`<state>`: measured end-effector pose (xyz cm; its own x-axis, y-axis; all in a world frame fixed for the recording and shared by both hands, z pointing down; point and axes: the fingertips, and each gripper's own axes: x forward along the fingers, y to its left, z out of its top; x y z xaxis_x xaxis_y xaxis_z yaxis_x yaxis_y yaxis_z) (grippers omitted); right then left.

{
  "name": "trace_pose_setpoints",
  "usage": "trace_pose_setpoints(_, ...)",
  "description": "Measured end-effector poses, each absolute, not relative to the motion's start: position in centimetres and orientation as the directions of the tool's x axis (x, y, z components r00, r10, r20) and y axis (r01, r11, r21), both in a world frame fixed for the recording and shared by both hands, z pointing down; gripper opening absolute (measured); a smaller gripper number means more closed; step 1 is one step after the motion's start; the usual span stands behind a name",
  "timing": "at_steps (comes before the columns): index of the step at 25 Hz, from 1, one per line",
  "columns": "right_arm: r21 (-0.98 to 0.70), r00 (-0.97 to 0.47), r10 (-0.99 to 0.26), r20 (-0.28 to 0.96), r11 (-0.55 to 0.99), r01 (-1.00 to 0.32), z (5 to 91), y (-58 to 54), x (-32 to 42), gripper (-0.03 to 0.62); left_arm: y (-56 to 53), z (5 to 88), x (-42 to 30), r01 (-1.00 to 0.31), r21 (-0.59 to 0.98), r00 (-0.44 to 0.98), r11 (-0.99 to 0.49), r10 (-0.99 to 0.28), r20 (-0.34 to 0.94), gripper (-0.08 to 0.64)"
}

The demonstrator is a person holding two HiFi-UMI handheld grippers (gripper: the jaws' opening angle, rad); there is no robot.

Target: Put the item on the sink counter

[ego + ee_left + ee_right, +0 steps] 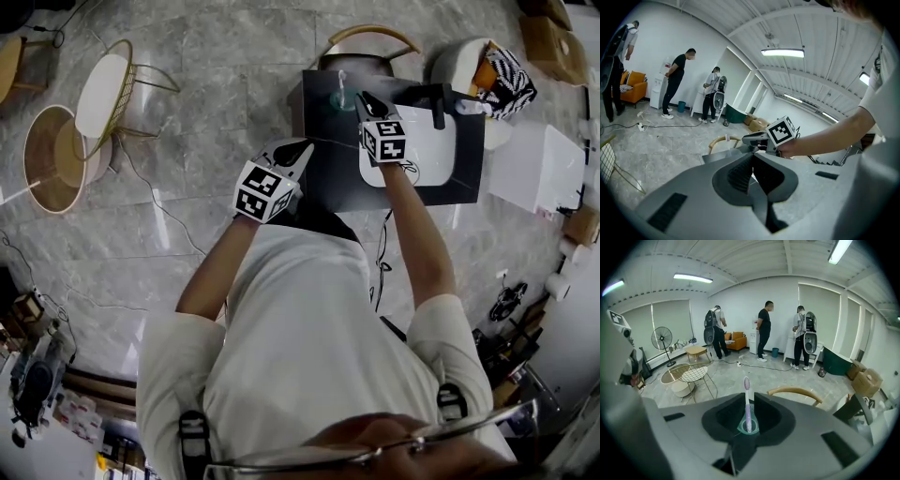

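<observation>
Task item = teal cup w/ a purple toothbrush standing in it. In head view it sits over the back-left part of the black worktop, left of the white sink basin and right at the tip of the right gripper. Right gripper view: jaws narrow, a slim gap at the tips, brush shaft rising through that gap, cup rim showing in the hollow behind them. The gap looks a bit wider than the shaft, so I read nothing as clamped, tho contact w/ the cup wall can't be confirmed. Left gripper hangs off the worktop's front-left corner, jaws fully together, nothing in them. Risks, as I judge them: the shaft is btwn the tips, so a sideways pull-out or tilt would catch it & tip the cup or flick the brush out. The cup is near the back edge, so a nudge away from the person could send it off. If the base isn't flat on the worktop yet, letting go = drop. Safest exit is prob. straight up along the shaft. Views differ: only head view gives the cup's place vs. basin, edges & black faucet. Only right gripper view gives the jaw gap & brush line-up. Left gripper view shows neither cup nor basin, just the right gripper side-on, a wooden chair back and people far off by the wall.
</observation>
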<state>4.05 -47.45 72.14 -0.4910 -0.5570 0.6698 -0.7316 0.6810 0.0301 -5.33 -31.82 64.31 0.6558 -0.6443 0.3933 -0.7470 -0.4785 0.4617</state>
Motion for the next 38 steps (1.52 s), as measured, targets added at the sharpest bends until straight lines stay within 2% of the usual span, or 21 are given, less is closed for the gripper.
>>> trace_pose_setpoints(12,0.012,-0.540,-0.625,0.565,0.660,-0.751,64.7,-43.9,7.2,0.032,-31.7,62.2,-4.1,-0.757,0.422,0.647,-0.499,-0.661,0.379,0.005)
trace_pose_setpoints(20,0.000,-0.575,-0.624,0.530,0.678,-0.735,61.9,-40.6,10.6,0.018,-31.1,60.0,-1.5,-0.783,0.368,0.619,-0.501,-0.688,0.380,0.005)
trace_pose_setpoints(38,-0.128,-0.733,-0.555,0.393,0.756,-0.642,56.3,-31.4,19.7,0.006,-24.1,55.5,6.8,-0.882,0.311,0.450,-0.353,-0.826,0.340,0.005)
